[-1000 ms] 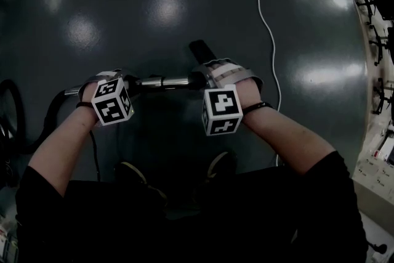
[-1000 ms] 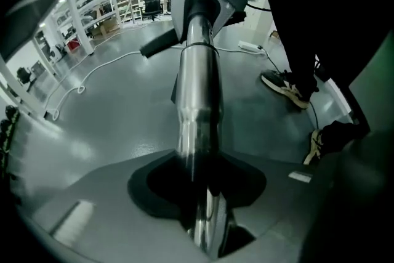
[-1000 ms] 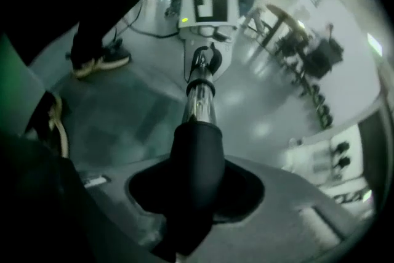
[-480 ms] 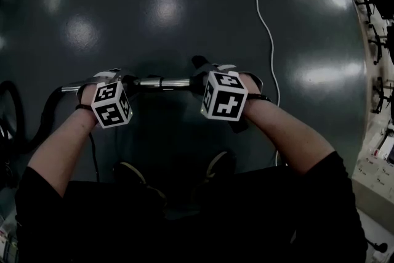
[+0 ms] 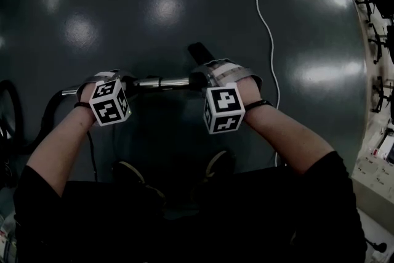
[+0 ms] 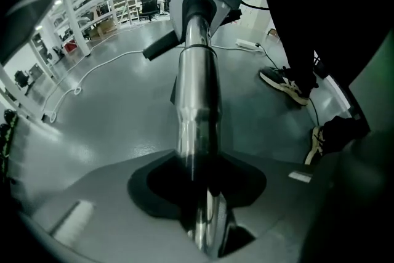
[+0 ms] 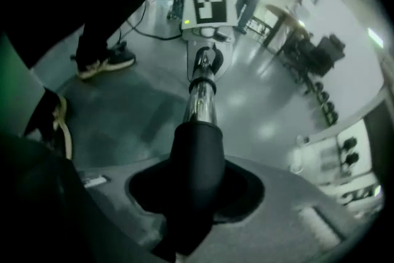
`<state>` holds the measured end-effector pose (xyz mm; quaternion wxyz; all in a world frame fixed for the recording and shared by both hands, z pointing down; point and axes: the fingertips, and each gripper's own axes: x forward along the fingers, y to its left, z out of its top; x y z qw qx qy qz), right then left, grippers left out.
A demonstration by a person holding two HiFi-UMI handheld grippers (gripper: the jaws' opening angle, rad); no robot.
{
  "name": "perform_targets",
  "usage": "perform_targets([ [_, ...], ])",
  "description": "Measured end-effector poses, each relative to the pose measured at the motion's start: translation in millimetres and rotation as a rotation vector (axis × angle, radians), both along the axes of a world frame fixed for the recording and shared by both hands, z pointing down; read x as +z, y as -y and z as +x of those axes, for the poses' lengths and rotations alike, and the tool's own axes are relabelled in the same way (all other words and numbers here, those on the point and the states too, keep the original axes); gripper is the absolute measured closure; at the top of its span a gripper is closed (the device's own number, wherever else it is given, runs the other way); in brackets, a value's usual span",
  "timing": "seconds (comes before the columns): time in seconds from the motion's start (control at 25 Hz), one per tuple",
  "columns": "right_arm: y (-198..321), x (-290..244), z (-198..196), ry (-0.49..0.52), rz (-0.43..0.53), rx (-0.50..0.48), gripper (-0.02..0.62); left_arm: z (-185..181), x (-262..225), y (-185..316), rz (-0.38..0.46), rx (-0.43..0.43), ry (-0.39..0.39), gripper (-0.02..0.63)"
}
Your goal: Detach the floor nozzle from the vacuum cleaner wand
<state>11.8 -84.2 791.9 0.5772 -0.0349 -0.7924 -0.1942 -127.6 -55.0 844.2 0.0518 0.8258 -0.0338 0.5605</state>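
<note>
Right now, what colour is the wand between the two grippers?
The wand is shiny silver; the left gripper view shows it best.

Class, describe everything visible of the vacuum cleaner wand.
The wand is a shiny metal tube, stepped in width like a telescopic one, held roughly level above the dark floor. The left gripper is clamped on the bare metal. The right gripper is clamped on a black sleeve at its other end.

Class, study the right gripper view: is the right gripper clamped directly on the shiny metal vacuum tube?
No, the right gripper clamps the black plastic sleeve; the shiny metal tube emerges beyond it.
</note>
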Motion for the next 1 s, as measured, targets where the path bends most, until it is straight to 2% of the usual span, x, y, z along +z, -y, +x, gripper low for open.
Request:
perform_targets([
  [0.08, 11.7, -2.1, -2.6, 0.018, 0.203, -0.079, 0.476, -1.0, 0.5, 1.1, -0.007, -0.009, -0.005, 0.462],
  [0.12, 13.6, -3.1, -3.2, 0.035, 0.251, -0.090, 0.476, -1.2, 0.4, 1.3, -0.007, -0.010, -0.004, 0.462],
  [0.2, 11.5, -2.6, -2.8, 0.074, 0.256, -0.083, 0.476, -0.2, 1.0, 0.7, -0.010, -0.002, -0.001, 0.462],
  [0.36, 9.2, 3.8, -1.5, 0.124, 0.189, -0.099, 0.474, 3.5, 3.9, -3.4, -0.059, 0.006, -0.026, 0.462],
  [0.52, 15.2, 8.4, 5.0, 0.045, 0.285, -0.127, 0.476, 7.4, 7.9, -4.6, -0.075, -0.001, -0.022, 0.462],
  [0.56, 15.1, 12.0, 7.2, 0.014, 0.266, -0.095, 0.477, 6.1, 8.8, -2.5, -0.059, -0.004, -0.009, 0.462],
  [0.6, 13.1, 16.6, 10.6, -0.012, 0.187, -0.020, 0.477, 3.6, 9.8, 0.7, -0.037, -0.008, 0.007, 0.462],
  [0.64, 9.7, 21.3, 15.4, -0.027, 0.051, 0.096, 0.479, 0.0, 11.2, 4.9, -0.011, -0.015, 0.025, 0.462],
  [0.72, 0.6, 26.5, 25.5, -0.019, -0.300, 0.364, 0.479, -8.5, 14.4, 13.3, 0.031, -0.033, 0.049, 0.462],
  [0.76, -4.2, 25.6, 28.4, 0.013, -0.454, 0.465, 0.479, -11.4, 15.2, 15.3, 0.038, -0.038, 0.050, 0.462],
  [0.8, -7.2, 22.8, 30.3, 0.052, -0.550, 0.521, 0.479, -12.3, 15.3, 15.2, 0.037, -0.038, 0.045, 0.462],
  [0.84, -7.7, 20.7, 32.7, 0.081, -0.581, 0.535, 0.479, -11.5, 15.5, 13.5, 0.031, -0.033, 0.040, 0.462],
  [0.88, -6.1, 21.2, 35.7, 0.092, -0.562, 0.519, 0.479, -9.8, 16.5, 11.0, 0.024, -0.025, 0.038, 0.462],
  [1.0, 3.2, 38.8, 38.8, 0.100, -0.392, 0.415, 0.477, -7.1, 27.4, 3.3, 0.012, -0.007, 0.064, 0.462],
])
